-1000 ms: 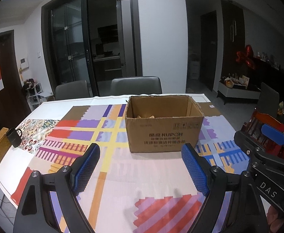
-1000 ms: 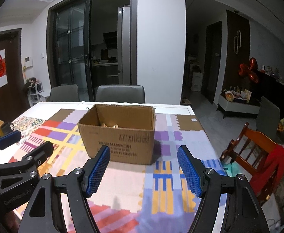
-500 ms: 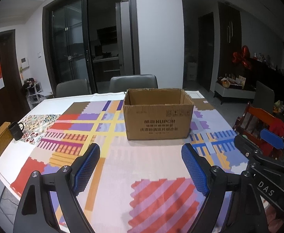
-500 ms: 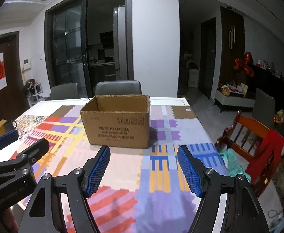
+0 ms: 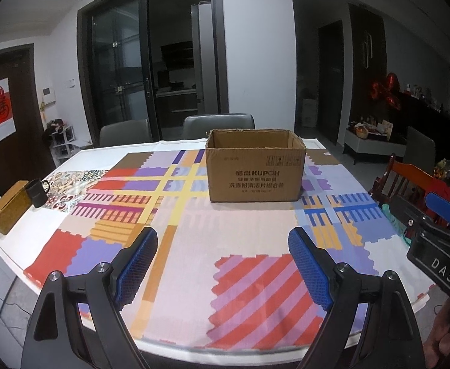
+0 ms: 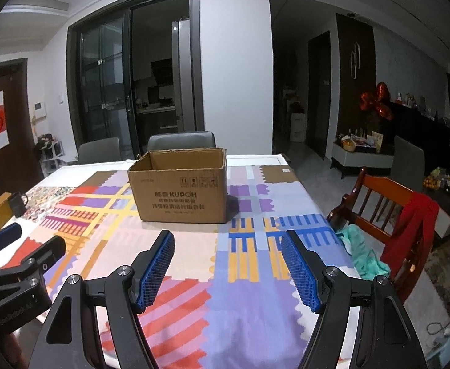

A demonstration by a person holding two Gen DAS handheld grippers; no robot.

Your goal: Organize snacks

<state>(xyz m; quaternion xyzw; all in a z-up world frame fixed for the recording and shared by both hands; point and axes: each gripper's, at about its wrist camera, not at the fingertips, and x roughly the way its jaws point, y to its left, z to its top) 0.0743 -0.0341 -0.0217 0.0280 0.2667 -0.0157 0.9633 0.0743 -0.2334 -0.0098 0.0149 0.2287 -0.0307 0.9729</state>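
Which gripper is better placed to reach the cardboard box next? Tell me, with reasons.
Neither clearly, both jaws open and empty. Slight edge to the left gripper: the cardboard box sits nearly centred ahead of it, while in the right gripper's view the box lies left of centre.

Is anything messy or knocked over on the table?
Nothing looks knocked over or spilled. The cardboard box stands upright and open on the patterned tablecloth. The dark mug is upright beside a brown box. Only some clothes hang untidily on the wooden chair.
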